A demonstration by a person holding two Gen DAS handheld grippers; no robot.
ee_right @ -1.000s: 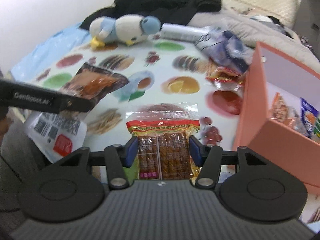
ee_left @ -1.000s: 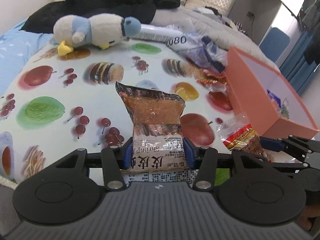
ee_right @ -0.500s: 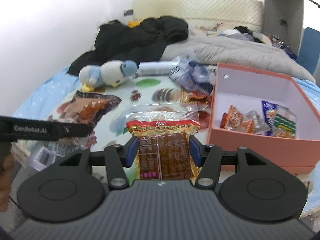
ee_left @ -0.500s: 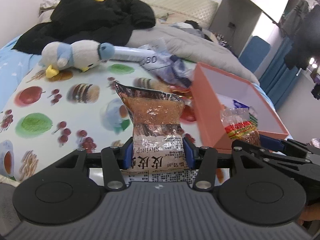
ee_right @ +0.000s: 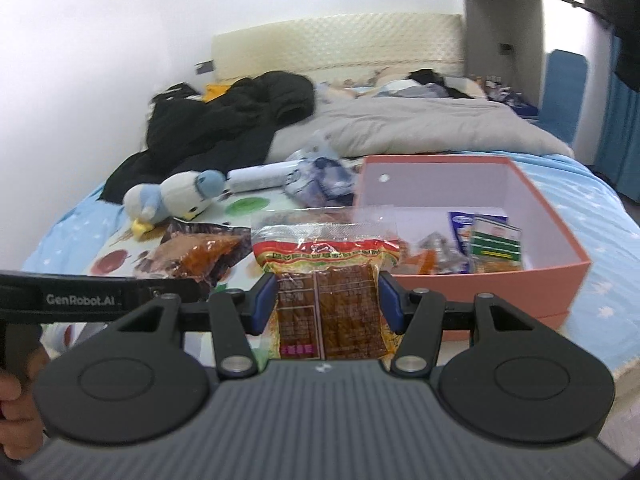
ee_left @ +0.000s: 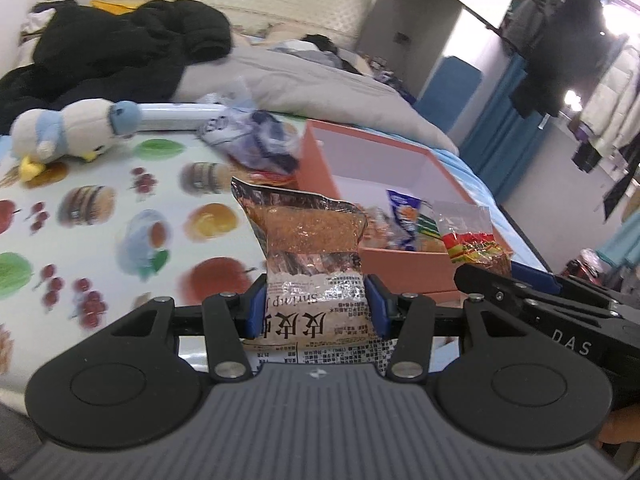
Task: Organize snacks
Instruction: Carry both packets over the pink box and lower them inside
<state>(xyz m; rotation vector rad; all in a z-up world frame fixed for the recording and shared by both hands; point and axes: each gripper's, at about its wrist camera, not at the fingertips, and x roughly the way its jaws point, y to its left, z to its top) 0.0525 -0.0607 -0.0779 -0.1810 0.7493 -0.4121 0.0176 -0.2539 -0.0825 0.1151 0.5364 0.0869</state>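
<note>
In the left wrist view, we find the left gripper (ee_left: 316, 306) closed on a shrimp snack bag (ee_left: 310, 264), its blue pads pressing the bag's lower part from both sides. The bag stands upright between the fingers, held up off the fruit-print cloth (ee_left: 120, 216) that covers the near part of the bed. An orange box (ee_left: 400, 268) sits at the right edge of that cloth, open at the top, with several packets inside against its near wall. The right gripper (ee_left: 516, 280) reaches in from the right just in front of the box, carrying a red-and-yellow packet (ee_left: 468, 236). A stuffed penguin (ee_left: 68, 128) lies on its side at the far left corner of the cloth, and a crumpled blue-and-white bag (ee_left: 252, 140) lies at the far edge beside the box.

In the right wrist view, we find the right gripper (ee_right: 328, 304) clamped on the red-and-yellow packet (ee_right: 328, 280), pads tight on both its sides, the packet upright and off the cloth. The orange box (ee_right: 488, 284) stands to the right of it, with packets (ee_right: 480, 240) lying in its near half. The left gripper (ee_right: 120, 296) enters from the left edge with the shrimp snack bag (ee_right: 200, 252). A hand (ee_right: 16, 408) shows at the lower left corner. The stuffed penguin (ee_right: 172, 200) lies at the far edge of the cloth, before a black jacket (ee_right: 224, 128) and a grey quilt (ee_right: 420, 124).
</note>
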